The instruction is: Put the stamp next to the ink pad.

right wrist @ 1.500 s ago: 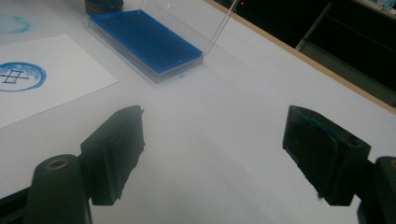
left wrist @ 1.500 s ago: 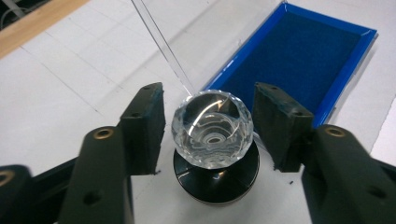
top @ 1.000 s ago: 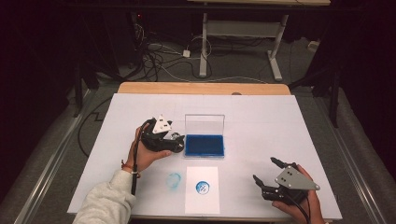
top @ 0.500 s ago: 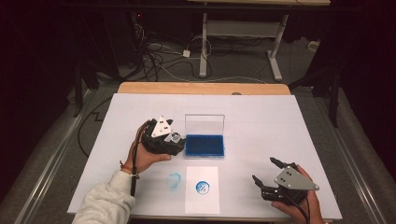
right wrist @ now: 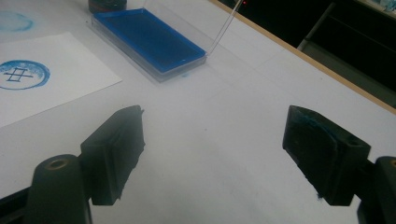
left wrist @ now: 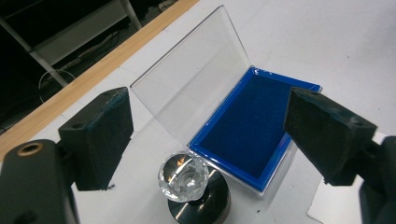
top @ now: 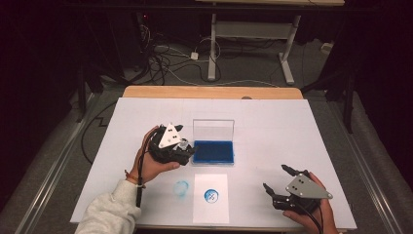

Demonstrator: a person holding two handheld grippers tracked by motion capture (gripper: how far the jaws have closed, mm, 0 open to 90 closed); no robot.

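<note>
Fingers of your left gripper stand wide apart; the jaws have just been opening, and the stamp with its clear faceted knob sits upright between them, pads off it, just beside the near corner of the open ink pad case. Your right gripper is also spread, holding nothing, over bare table well to the side. The stamped paper already carries a blue print. Risks as I judge them: if you draw the left gripper away at a slant, a pad could clip the knob and tip the stamp, smearing its wet face on the table. Swing wide and you may knock the case's raised clear lid. A blue smudge beside the paper looks wet; keep your sleeve off it.
</note>
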